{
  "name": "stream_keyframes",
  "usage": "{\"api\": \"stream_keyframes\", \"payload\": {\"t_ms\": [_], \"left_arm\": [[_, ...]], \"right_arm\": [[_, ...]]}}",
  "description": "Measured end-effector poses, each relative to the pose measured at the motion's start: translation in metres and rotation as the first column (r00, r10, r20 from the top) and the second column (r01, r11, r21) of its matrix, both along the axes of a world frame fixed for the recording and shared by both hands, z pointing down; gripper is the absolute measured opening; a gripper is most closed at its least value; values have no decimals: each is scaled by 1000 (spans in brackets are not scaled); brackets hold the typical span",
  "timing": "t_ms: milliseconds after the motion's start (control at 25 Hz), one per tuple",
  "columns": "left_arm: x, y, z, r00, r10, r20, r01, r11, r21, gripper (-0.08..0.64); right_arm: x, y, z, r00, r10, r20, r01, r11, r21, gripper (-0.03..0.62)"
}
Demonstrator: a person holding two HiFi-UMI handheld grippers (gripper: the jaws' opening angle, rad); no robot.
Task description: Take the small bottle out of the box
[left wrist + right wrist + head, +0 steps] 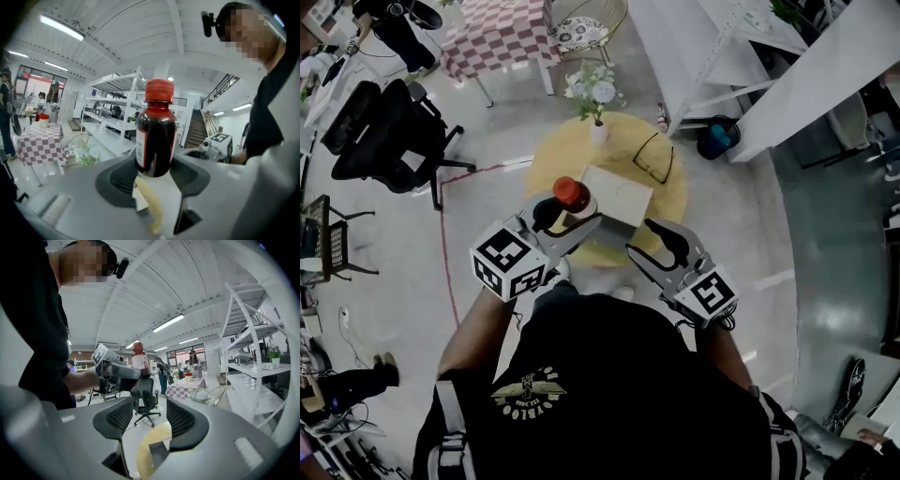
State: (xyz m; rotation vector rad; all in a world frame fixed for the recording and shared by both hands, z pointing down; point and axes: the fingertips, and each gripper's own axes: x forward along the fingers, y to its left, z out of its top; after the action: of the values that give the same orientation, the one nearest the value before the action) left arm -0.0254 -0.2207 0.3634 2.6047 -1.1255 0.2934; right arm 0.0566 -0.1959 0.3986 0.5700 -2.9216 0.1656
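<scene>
A small dark bottle (573, 199) with a red cap stands upright between the jaws of my left gripper (560, 221), which is shut on its lower body, held above the near left corner of the pale box (619, 197). The box rests on a round yellow table (670, 202). In the left gripper view the bottle (156, 133) fills the centre, with both pads of the left gripper (154, 172) pressed against it. My right gripper (661, 242) hovers open and empty near the table's front right edge. In the right gripper view the right gripper (149, 416) holds nothing, and the bottle (138, 356) shows beyond it.
A vase of white flowers (595, 98) and a pair of glasses (654, 159) lie on the table's far side. A black office chair (389, 131) stands to the left, a checkered table (492, 37) behind, and white shelving (722, 56) to the right.
</scene>
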Motion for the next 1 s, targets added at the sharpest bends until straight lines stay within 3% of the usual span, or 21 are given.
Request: {"api": "stream_keyframes", "payload": {"t_ms": [280, 440, 720, 1000], "left_arm": [[-22, -26, -31, 990, 139, 37, -140, 990, 21, 0], [-32, -39, -49, 975, 223, 21, -224, 974, 18, 0], [-48, -60, -89, 921, 389, 8, -389, 921, 27, 0], [-65, -72, -123, 870, 492, 11, -492, 869, 55, 0]], "right_arm": [[-29, -12, 3, 995, 103, -4, -103, 995, -4, 235], [-44, -16, 8, 984, 180, -6, -180, 983, -37, 235], [-67, -28, 6, 956, 293, -29, -294, 955, -32, 233], [-90, -31, 6, 933, 357, -46, -358, 933, -24, 232]]}}
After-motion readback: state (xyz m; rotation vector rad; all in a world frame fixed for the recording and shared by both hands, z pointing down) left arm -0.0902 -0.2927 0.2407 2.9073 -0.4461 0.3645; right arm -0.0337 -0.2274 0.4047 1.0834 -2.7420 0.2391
